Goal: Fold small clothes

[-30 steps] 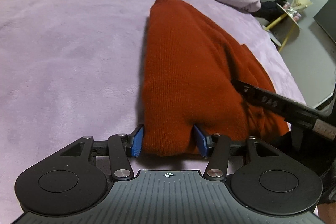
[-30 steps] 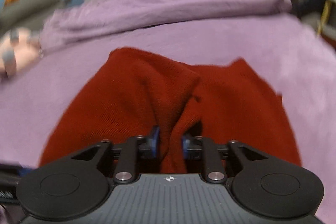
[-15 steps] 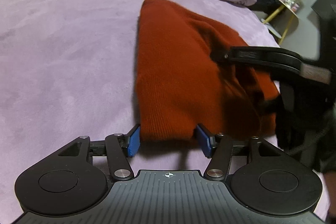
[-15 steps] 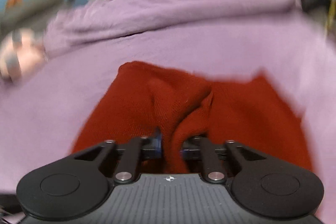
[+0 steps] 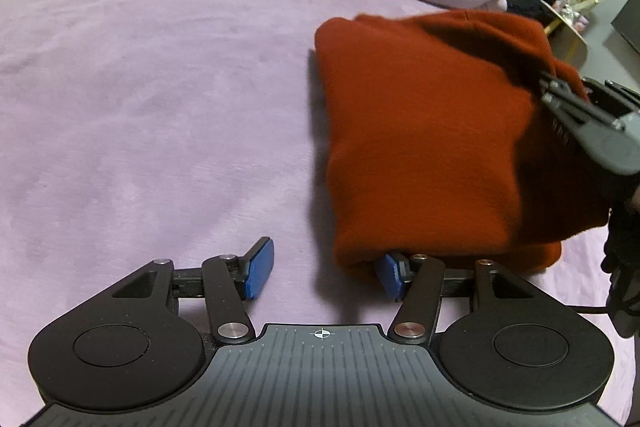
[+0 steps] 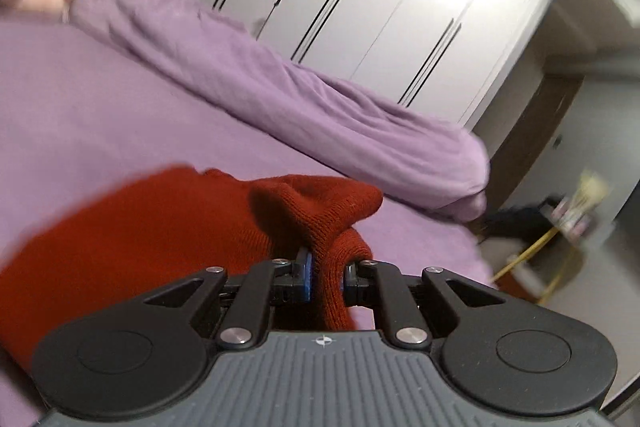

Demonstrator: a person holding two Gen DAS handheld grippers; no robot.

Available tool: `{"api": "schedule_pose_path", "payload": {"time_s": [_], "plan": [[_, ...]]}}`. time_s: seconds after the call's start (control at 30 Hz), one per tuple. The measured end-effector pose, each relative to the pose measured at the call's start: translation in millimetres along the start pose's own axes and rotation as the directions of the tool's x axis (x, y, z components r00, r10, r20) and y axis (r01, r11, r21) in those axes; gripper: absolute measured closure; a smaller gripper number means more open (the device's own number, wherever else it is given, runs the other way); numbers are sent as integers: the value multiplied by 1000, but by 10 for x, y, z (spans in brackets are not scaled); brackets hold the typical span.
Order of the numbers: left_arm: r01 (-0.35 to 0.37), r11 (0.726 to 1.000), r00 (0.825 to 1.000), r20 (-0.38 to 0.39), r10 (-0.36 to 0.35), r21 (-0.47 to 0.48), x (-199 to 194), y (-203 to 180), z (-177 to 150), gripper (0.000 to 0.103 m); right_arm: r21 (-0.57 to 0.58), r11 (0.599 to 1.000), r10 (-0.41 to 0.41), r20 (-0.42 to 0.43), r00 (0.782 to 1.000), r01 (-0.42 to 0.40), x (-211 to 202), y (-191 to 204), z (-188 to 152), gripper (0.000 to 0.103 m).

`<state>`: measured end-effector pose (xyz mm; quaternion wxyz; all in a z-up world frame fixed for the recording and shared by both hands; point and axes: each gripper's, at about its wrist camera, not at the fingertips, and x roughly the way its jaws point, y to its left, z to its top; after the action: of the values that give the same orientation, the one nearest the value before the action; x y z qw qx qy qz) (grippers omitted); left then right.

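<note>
left tongs point(image 5: 320, 275): open, empty; right pad under garment's near hem
garment point(image 5: 432, 147): rust-red knit, folded lump on purple bed point(image 5: 160, 107), right of centre
right tongs point(image 6: 327, 281): clamped on a bunched fold, jaws just closed
tip: probably carry the fold across flat, smooth before release

Plain rust-red knit garment point(image 5: 420, 131) on a plain lilac bedspread point(image 5: 160, 107); blue-padded black fingers point(image 5: 260, 269); seemingly white wardrobe point(image 6: 400, 7).

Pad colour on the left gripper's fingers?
Blue pads on black fingers; clearest in the left wrist view.
</note>
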<state>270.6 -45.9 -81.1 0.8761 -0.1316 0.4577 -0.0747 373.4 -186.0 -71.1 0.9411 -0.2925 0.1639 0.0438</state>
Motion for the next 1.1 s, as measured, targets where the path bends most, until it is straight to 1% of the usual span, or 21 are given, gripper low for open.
{"api": "schedule_pose_path", "payload": {"time_s": [0.07, 0.13, 0.17, 0.2, 0.23, 0.27, 0.3, 0.33, 0.43, 0.5, 0.57, 0.6, 0.73, 0.77, 0.8, 0.83, 0.9, 0.93, 0.97, 1.03, 1.1], "plan": [[0, 1000, 1000, -6, 0, 6, 28, -52, -2, 41, -50, 998, -40, -16, 999, 39, 68, 18, -135, 92], [4, 1000, 1000, -22, -3, 7, 67, -99, 5, 41, -47, 998, -46, -78, 996, 42, 167, 11, -288, 91], [7, 1000, 1000, -30, -6, 7, 85, -118, 5, 41, -17, 1000, -25, -130, 991, 23, 241, -17, -353, 91], [4, 1000, 999, -40, -4, 10, 102, -138, 7, 41, 36, 999, 7, -162, 987, -1, 277, -67, -389, 91], [-2, 1000, 999, -45, 2, 15, 109, -145, 13, 41, 114, 993, 46, -175, 983, -26, 265, -151, -419, 88], [-7, 1000, 999, -45, 8, 21, 112, -160, 16, 41, 203, 978, 81, -176, 981, -44, 205, -258, -442, 79], [-9, 1000, 999, -45, 10, 27, 109, -168, 17, 41, 280, 959, 101, -177, 979, -48, 126, -359, -467, 73], [-12, 1000, 999, -45, 13, 29, 114, -176, 17, 41, 359, 932, 118, -179, 977, -47, 31, -463, -508, 66], [-16, 1000, 999, -49, 17, 19, 144, -215, 36, 42, 590, 804, 199, -156, 968, -70, -322, -747, -769, 59], [-19, 1000, 999, -48, 20, 19, 153, -242, 28, 43, 706, 703, 262, -145, 954, -85, -504, -813, -986, 58], [-26, 999, 999, -45, 28, 25, 151, -262, 25, 43, 801, 590, 324, -116, 939, -105, -646, -842, -1186, 57], [-28, 999, 999, -45, 29, 21, 150, -260, 28, 43, 828, 548, 348, -99, 932, -117, -648, -830, -1245, 57], [-27, 1000, 998, -49, 26, -12, 130, -253, 28, 43, 894, 428, 414, -65, 908, -131, -685, -818, -1466, 56], [-26, 1000, 998, -50, 25, -17, 126, -248, 30, 44, 911, 383, 439, -35, 898, -152, -624, -815, -1483, 56], [-26, 999, 998, -50, 25, -22, 125, -246, 32, 44, 923, 349, 447, -15, 894, -159, -584, -816, -1499, 56], [-28, 999, 998, -51, 27, -24, 124, -249, 32, 44, 934, 324, 448, -8, 894, -154, -571, -820, -1520, 56], [-30, 999, 998, -49, 29, -29, 125, -258, 35, 44, 949, 276, 449, 10, 893, -150, -511, -828, -1500, 69], [-33, 999, 998, -49, 31, -33, 125, -262, 37, 44, 954, 263, 448, 14, 894, -147, -494, -834, -1495, 77], [-33, 999, 998, -48, 31, -35, 124, -266, 39, 44, 955, 252, 444, 26, 896, -153, -476, -837, -1481, 78], [-36, 999, 998, -44, 34, -36, 126, -267, 44, 44, 963, 214, 442, 57, 895, -167, -472, -856, -1487, 78], [-35, 999, 998, -44, 34, -36, 139, -275, 43, 44, 970, 186, 439, 60, 896, -156, -377, -841, -1482, 71]]}}
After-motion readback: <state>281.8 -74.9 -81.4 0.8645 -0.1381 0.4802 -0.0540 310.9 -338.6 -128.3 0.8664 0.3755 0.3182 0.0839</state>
